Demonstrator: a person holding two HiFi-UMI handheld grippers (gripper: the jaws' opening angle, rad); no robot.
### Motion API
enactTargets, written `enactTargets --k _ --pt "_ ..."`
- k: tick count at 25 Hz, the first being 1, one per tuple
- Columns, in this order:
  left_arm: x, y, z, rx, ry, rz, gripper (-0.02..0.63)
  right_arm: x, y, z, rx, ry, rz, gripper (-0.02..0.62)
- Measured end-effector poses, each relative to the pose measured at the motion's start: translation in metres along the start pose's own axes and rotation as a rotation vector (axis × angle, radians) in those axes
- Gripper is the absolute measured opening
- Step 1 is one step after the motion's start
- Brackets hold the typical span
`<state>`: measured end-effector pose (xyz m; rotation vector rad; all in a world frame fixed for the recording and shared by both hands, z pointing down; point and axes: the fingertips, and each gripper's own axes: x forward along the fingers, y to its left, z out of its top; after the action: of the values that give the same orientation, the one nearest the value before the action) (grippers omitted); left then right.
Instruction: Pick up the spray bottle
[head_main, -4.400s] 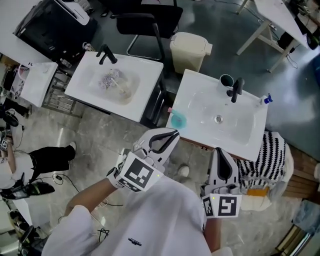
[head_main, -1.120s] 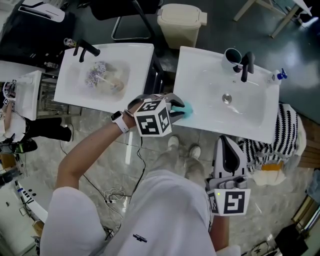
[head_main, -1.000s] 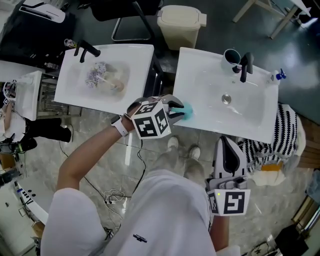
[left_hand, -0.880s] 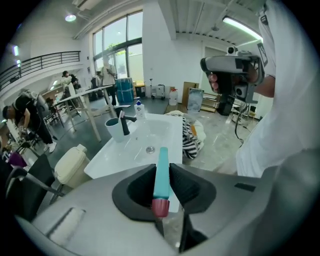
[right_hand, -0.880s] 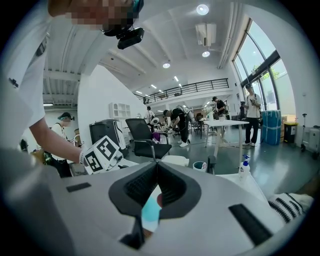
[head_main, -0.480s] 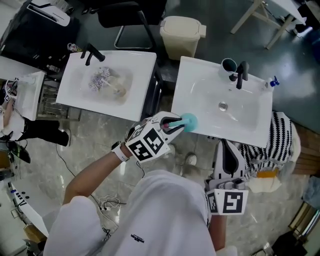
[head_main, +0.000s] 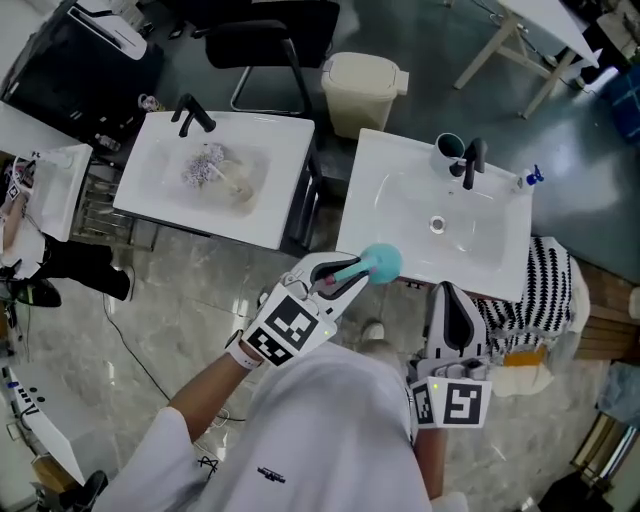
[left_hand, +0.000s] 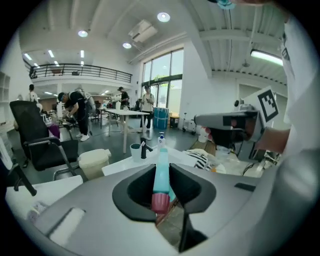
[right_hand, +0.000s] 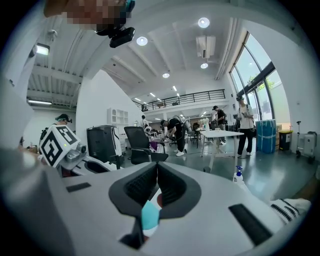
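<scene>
A teal bottle (head_main: 380, 262) with a pink ribbed end is held in the air, off the front left corner of the right sink (head_main: 372, 160). My left gripper (head_main: 345, 268) is shut on it, a jaw on either side of its slim body. In the left gripper view the bottle (left_hand: 162, 172) runs straight out between the jaws of that gripper (left_hand: 161, 167), pink end nearest. My right gripper (head_main: 449, 295) hangs lower right by my body, its jaws together and empty. The right gripper view shows its closed jaws (right_hand: 156, 167) with the teal bottle (right_hand: 150, 216) showing beyond them.
The right sink carries a black tap (head_main: 470, 160), a dark cup (head_main: 450, 150) and a small blue-headed spray bottle (head_main: 533, 177) at its back. A second sink (head_main: 160, 185) stands left with a brush (head_main: 215, 170) in it. A beige bin (head_main: 362, 92) and striped cloth (head_main: 545, 300) are near.
My left gripper has lifted the teal bottle off the right sink's front corner, rolled, and drawn it up toward my body. The right gripper has hardly shifted.
</scene>
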<state>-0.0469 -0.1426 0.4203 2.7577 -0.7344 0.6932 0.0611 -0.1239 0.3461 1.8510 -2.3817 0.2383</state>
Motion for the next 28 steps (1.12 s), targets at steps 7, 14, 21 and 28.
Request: enactTargets --k 7,14,21,28 --pt "-0.041 -0.007 0.033 -0.002 -0.111 0.15 0.081 -0.019 -0.004 0.004 -0.005 -0.023 -0.029 0.006" --pt "-0.066 -0.016 0.046 -0.013 -0.173 0.265 0.081 -0.036 -0.004 0.002 -0.014 -0.033 -0.036 0.006" --pt "-0.071 -0.02 0.037 0.003 -0.167 0.304 0.081 -0.042 -0.008 0.004 -0.024 -0.045 -0.057 0.006" --pt "-0.073 -0.021 0.031 0.006 -0.16 0.319 0.081 -0.045 -0.007 0.007 -0.028 -0.056 -0.065 0.006"
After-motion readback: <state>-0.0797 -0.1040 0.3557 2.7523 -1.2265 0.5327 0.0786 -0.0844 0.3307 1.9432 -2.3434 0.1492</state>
